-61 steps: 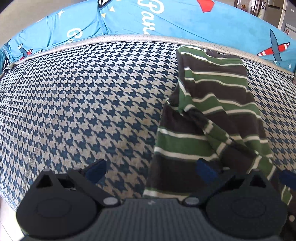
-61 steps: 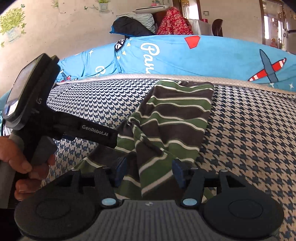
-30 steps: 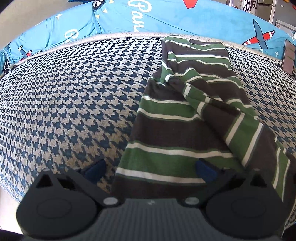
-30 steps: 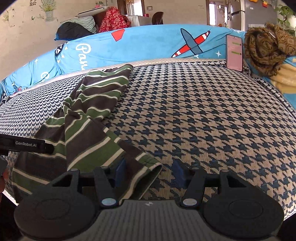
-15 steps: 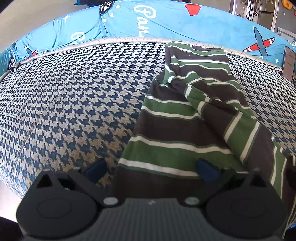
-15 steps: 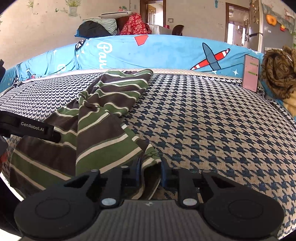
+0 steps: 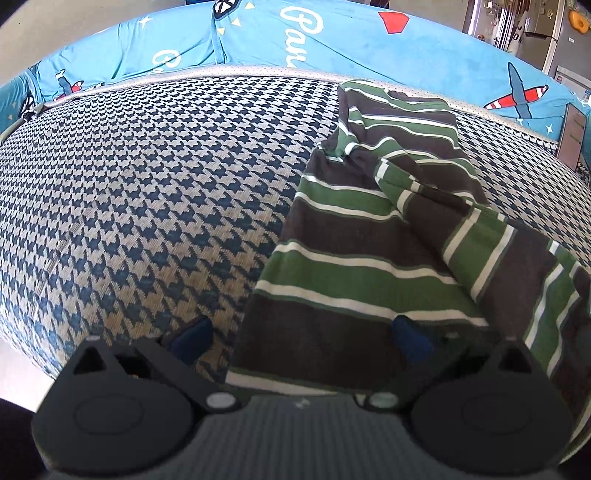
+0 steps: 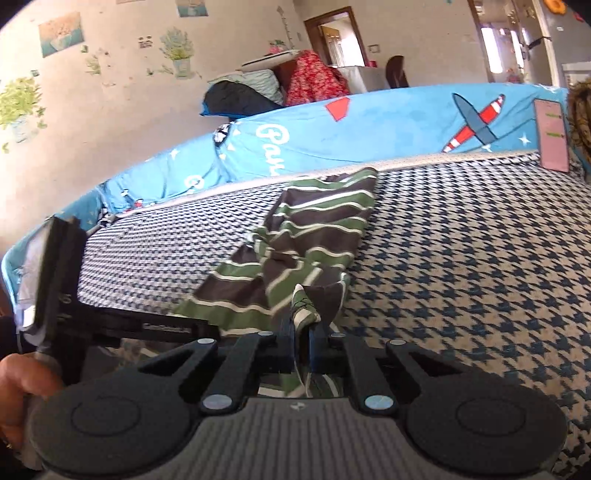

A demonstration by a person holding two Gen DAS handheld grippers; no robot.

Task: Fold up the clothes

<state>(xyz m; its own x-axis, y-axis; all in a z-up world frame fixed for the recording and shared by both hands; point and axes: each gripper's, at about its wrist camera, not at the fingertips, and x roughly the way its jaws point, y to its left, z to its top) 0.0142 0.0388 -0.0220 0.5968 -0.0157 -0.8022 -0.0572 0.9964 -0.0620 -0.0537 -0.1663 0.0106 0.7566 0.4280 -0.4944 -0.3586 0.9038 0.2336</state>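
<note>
A green, dark-grey and white striped shirt (image 7: 369, 229) lies crumpled lengthwise on the houndstooth cushion (image 7: 147, 184). My left gripper (image 7: 301, 336) is open over the shirt's near hem, which lies between its blue pads without touching them. In the right wrist view the shirt (image 8: 325, 225) runs away toward the blue backrest. My right gripper (image 8: 302, 332) is shut on the shirt's near right corner. A peak of fabric sticks up between its pads and is lifted a little off the cushion.
A blue backrest (image 7: 295, 33) with plane prints borders the far side. A pink phone (image 8: 552, 134) leans there at the right beside a brown scarf (image 8: 581, 122). A hand (image 8: 22, 387) holds the left tool's black mount (image 8: 55, 273). The cushion's front edge drops off at lower left (image 7: 22, 354).
My right gripper closed on the shirt's near corner, then rose and tipped upward with it. The left gripper stayed open and slid slightly sideways along the hem.
</note>
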